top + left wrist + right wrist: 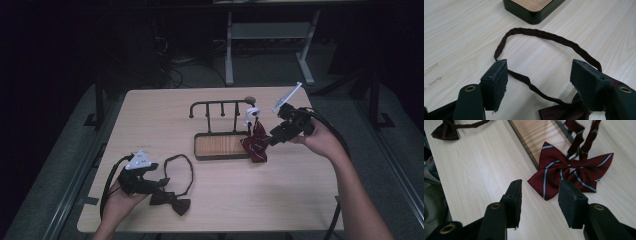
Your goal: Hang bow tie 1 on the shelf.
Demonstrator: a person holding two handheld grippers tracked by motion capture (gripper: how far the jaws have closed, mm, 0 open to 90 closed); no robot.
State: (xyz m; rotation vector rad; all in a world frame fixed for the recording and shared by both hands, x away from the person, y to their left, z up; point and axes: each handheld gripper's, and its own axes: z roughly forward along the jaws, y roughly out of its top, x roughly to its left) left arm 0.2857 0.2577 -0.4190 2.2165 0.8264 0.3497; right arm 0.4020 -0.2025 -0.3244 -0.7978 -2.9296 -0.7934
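Note:
A red striped bow tie [255, 144] [570, 173] hangs by its strap from the right end of a black rack [220, 106], its bow touching the table. My right gripper [276, 136] [540, 200] is open just beside it, holding nothing. A dark brown bow tie [170, 200] [564, 112] lies flat near the front left, and its strap [544, 37] loops toward the rack. My left gripper [157, 182] [539, 80] is open over that strap, with a stretch of strap lying between the jaws.
The rack stands on a wooden tray base [220, 146] [534, 10] in the middle of the table [150, 125]. A white tag [252, 112] hangs at the rack's right end. Behind the table are a desk frame [270, 45] and cables on the floor.

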